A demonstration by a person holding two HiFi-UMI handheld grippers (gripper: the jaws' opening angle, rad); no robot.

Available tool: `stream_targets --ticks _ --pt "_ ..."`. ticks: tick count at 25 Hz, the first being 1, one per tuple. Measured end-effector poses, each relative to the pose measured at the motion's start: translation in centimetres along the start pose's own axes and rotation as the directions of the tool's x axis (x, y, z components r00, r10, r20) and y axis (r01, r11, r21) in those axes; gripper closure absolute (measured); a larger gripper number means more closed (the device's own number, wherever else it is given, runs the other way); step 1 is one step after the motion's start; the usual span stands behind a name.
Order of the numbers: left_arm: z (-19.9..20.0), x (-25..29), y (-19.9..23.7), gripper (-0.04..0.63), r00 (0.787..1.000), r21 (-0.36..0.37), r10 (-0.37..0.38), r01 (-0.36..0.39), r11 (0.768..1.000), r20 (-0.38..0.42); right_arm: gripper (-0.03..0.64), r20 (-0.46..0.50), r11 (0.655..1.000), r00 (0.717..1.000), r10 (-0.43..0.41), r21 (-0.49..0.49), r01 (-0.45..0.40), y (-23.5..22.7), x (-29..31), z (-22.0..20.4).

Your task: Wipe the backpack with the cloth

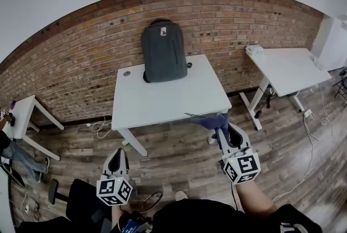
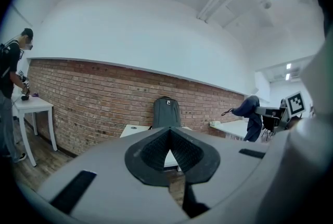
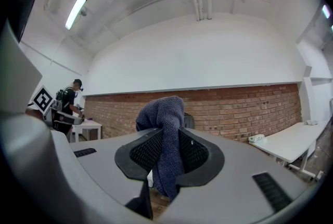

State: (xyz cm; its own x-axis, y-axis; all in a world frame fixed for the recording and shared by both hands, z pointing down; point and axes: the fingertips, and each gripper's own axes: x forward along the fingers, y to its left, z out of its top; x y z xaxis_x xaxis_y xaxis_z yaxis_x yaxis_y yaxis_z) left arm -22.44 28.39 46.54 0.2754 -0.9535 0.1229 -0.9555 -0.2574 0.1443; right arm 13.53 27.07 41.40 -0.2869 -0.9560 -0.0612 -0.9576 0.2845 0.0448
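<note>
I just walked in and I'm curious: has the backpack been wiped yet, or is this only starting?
Done: the cloth is clamped in the right gripper. In hand: it is held at the front edge of the table, apart from the backpack standing against the brick wall. Left: apparently all the wiping; the left gripper is shut and empty.

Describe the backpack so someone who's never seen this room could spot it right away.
Find the red brick wall, then the middle white table in front of it. The dark grey fabric backpack stands upright at the table's far edge by the bricks, the only large dark thing on it.
</note>
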Motion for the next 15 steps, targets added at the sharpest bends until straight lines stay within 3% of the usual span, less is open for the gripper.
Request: stream_targets --ticks 11,15 --pt "-4.2 -10.9 -9.9 0.601 0.998 -0.001 0.021 -0.021 1.000 -0.051 0.529 0.000 0.994 0.994 0.109 0.007 -0.109 -0.6 -13.2 -0.2" --pt "-5.6 -14.6 -10.9 0.601 0.996 -0.004 0.058 -0.058 0.998 -0.070 0.531 0.018 0.995 0.996 0.091 0.030 -0.092 -1.4 -16.1 -0.4"
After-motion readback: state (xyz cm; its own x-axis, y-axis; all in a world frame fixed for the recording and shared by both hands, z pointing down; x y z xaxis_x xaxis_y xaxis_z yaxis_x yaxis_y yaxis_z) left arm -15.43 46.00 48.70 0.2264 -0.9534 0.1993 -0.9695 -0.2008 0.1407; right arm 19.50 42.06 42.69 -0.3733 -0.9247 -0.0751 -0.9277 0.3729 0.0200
